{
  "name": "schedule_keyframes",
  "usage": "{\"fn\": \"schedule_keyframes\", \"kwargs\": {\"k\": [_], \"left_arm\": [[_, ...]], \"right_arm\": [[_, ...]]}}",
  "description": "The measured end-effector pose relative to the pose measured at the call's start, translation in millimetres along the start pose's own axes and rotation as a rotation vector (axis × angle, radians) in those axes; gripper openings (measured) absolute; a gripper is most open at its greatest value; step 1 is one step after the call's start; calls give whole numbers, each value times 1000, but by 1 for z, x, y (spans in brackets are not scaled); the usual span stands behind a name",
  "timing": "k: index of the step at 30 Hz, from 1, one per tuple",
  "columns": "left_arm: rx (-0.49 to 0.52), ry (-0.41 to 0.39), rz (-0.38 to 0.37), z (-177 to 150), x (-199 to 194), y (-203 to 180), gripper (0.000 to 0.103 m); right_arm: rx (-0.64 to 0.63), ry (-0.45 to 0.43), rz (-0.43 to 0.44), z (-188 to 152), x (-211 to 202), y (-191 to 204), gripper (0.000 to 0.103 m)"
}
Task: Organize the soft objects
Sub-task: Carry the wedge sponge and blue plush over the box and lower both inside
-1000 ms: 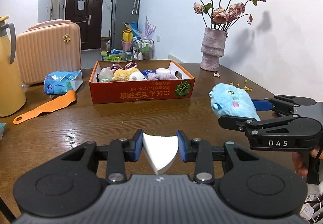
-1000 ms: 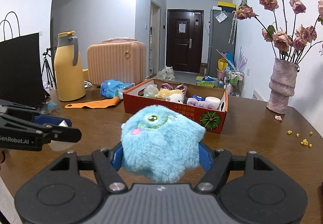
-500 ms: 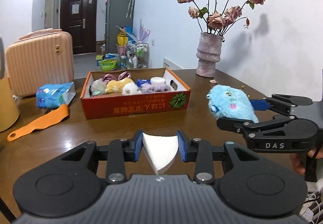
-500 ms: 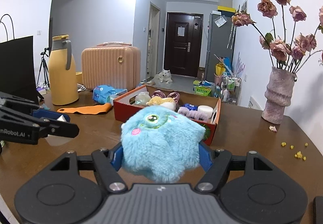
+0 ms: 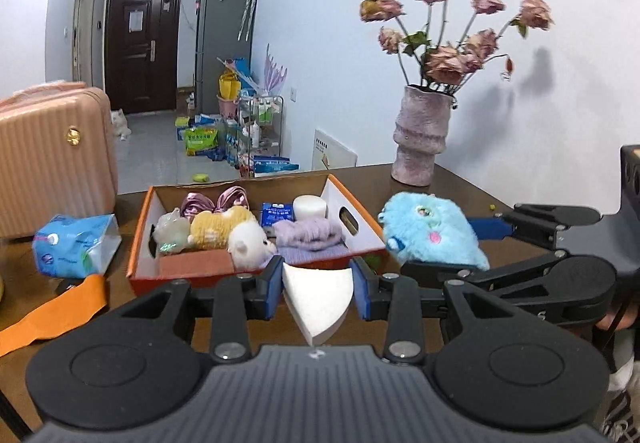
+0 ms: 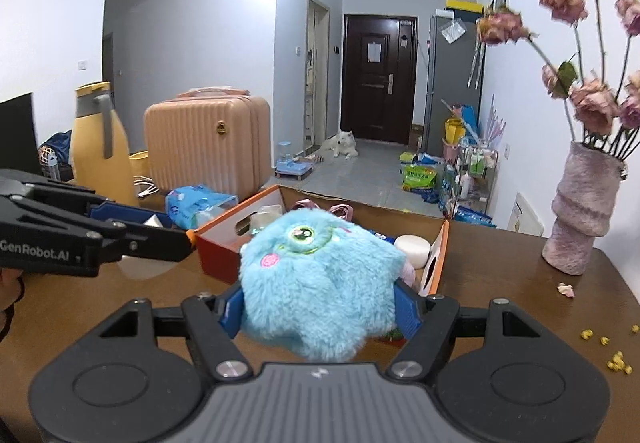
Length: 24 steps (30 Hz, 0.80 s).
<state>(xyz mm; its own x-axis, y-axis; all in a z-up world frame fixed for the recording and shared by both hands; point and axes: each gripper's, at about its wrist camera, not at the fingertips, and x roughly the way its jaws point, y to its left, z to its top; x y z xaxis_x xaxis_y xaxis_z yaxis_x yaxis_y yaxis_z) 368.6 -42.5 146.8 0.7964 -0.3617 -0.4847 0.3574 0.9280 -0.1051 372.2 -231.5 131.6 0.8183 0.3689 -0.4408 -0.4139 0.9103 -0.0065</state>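
Both grippers have closed in on the orange cardboard box (image 5: pixel 256 277): the left gripper (image 5: pixel 318 285) with its white foam wedge (image 5: pixel 318 299) now apparently reaches its near wall, and the fluffy blue plush toy (image 6: pixel 320 283) hangs at its 3 o'clock corner.

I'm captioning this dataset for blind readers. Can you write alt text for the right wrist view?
The right gripper clamps a fluffy blue one-eyed plush toy above a brown table, just before an orange cardboard box holding other soft items. The left gripper, at left, holds a white sponge wedge.
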Motion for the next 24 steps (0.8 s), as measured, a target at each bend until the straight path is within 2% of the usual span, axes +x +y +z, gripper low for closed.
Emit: {"fn": "schedule_keyframes", "kwargs": {"k": [5,12,18,24], "left_arm": [[-26,72,13,18,59,19,36],[-29,150,29,24,128,41,36],[-70,203,49,25,182,61,36],[-88,257,55,20,219,78,40]], "right_arm": [[34,64,-2,14,56,-30,70],[74,139,-2,28,129,-65,70],[70,195,-10,24,185,-74,71],[12,251,-16,8,218,-67,72]]}}
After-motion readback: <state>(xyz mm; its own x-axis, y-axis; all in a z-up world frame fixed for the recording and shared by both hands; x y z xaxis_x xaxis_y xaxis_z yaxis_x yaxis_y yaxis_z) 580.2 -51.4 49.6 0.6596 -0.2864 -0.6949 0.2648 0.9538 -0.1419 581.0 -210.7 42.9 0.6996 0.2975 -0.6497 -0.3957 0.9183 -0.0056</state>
